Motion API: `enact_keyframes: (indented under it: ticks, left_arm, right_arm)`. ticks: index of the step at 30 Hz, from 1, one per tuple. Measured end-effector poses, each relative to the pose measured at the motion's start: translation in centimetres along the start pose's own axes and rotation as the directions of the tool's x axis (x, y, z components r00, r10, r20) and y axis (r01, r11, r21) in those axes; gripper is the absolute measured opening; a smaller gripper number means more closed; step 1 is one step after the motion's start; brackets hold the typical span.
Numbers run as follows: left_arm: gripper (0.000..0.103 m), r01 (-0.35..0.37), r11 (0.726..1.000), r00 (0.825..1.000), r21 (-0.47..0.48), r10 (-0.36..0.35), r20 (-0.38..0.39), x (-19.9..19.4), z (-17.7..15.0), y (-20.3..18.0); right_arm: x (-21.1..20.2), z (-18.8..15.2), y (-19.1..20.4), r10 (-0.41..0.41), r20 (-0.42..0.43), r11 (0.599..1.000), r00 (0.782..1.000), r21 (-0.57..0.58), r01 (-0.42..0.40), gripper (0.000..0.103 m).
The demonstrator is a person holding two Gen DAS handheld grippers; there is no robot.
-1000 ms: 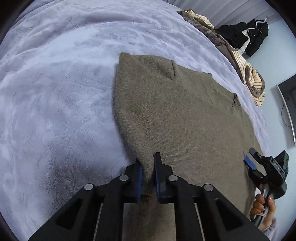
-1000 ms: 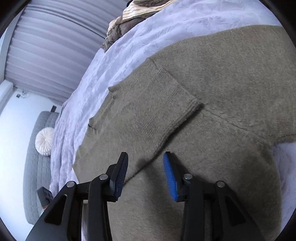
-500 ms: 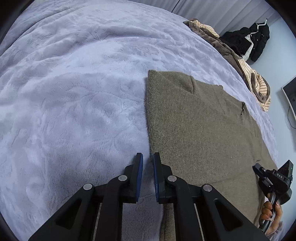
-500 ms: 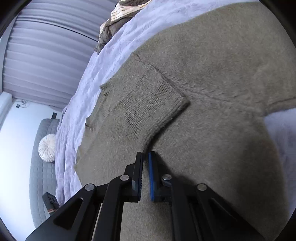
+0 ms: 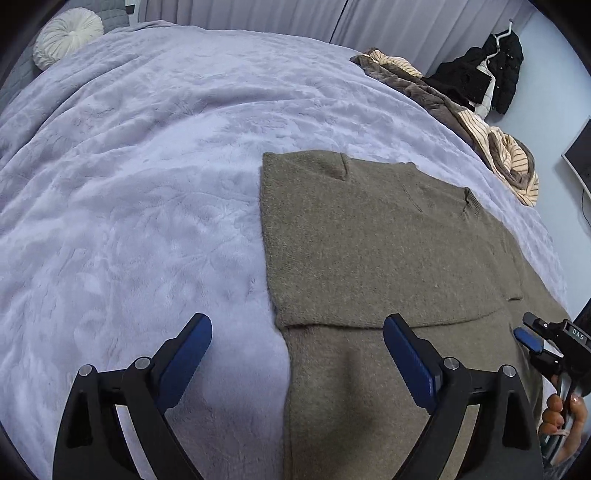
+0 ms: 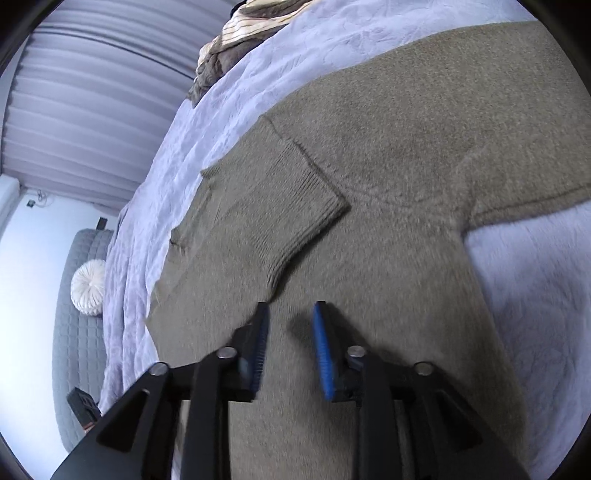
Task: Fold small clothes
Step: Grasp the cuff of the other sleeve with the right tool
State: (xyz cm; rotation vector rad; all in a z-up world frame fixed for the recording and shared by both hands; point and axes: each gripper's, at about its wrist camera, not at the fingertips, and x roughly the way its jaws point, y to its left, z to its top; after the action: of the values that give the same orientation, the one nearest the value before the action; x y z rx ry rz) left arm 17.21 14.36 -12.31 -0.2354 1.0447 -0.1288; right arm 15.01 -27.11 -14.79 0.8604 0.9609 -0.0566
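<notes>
The olive knit sweater point(image 5: 369, 258) is lying flat on the lavender bed cover point(image 5: 129, 203), partly folded: one side panel is doubled over the body with a straight folded edge on the left, and a ribbed sleeve cuff point(image 6: 295, 206) is resting on top of it. We are seeing both claws let go compared with half a second ago. The left claw point(image 5: 295, 347), which was pinched shut at the sweater's near edge, is now spread wide, straddling that edge and gripping nothing. The right claw point(image 6: 290, 343), clenched on the knit just below the cuff a moment back, is now parted and empty, hovering close over the fabric; blur makes contact hard to judge. We are reading this as one fold just laid down and released, so the next fold probably needs a fresh grip. The sweater looks soft and may creep when regrasped. Further out, a pile of striped and brown clothes point(image 5: 480, 122) is sitting at the bed's far edge, a round white cushion point(image 5: 66, 33) beyond.
</notes>
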Motion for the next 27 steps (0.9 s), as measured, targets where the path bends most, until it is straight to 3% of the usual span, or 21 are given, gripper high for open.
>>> enact_keyframes:
  ticks: [1, 3, 8, 13, 21, 27]
  left_arm:
    - [0.094, 0.003, 1.000, 1.000, 0.004, -0.003, -0.001, -0.3, -0.3, -0.6]
    - [0.094, 0.006, 1.000, 1.000, 0.014, -0.006, -0.006, -0.8, -1.1, -1.8]
    - [0.094, 0.019, 0.998, 1.000, 0.058, -0.018, -0.020, -2.1, -3.9, -5.5]
    - [0.094, 0.029, 0.996, 0.998, 0.085, -0.023, -0.066, -2.4, -7.2, -9.0]
    - [0.094, 0.018, 0.990, 0.996, 0.138, -0.005, -0.092, -3.0, -10.9, -14.0]
    - [0.094, 0.004, 0.985, 0.996, 0.175, 0.010, -0.083, -3.0, -11.6, -17.2]
  right_arm:
    - [-0.4, -0.4, 0.3, 0.000, -0.004, 1.000, 1.000, -0.020, 0.000, 0.049]
    - [-0.9, -1.3, 0.8, -0.016, -0.007, 0.998, 1.000, -0.058, 0.016, 0.051]
    - [-2.9, -3.3, 0.7, -0.029, -0.024, 0.993, 0.999, -0.118, 0.026, 0.051]
    - [-5.4, -4.8, -0.9, -0.002, -0.006, 0.996, 1.000, -0.095, 0.001, 0.051]
    - [-11.1, -5.1, -6.1, 0.032, 0.102, 0.999, 0.994, -0.010, -0.031, 0.052]
    - [-15.9, -2.7, -11.3, 0.009, 0.231, 0.993, 0.973, 0.111, -0.035, 0.055]
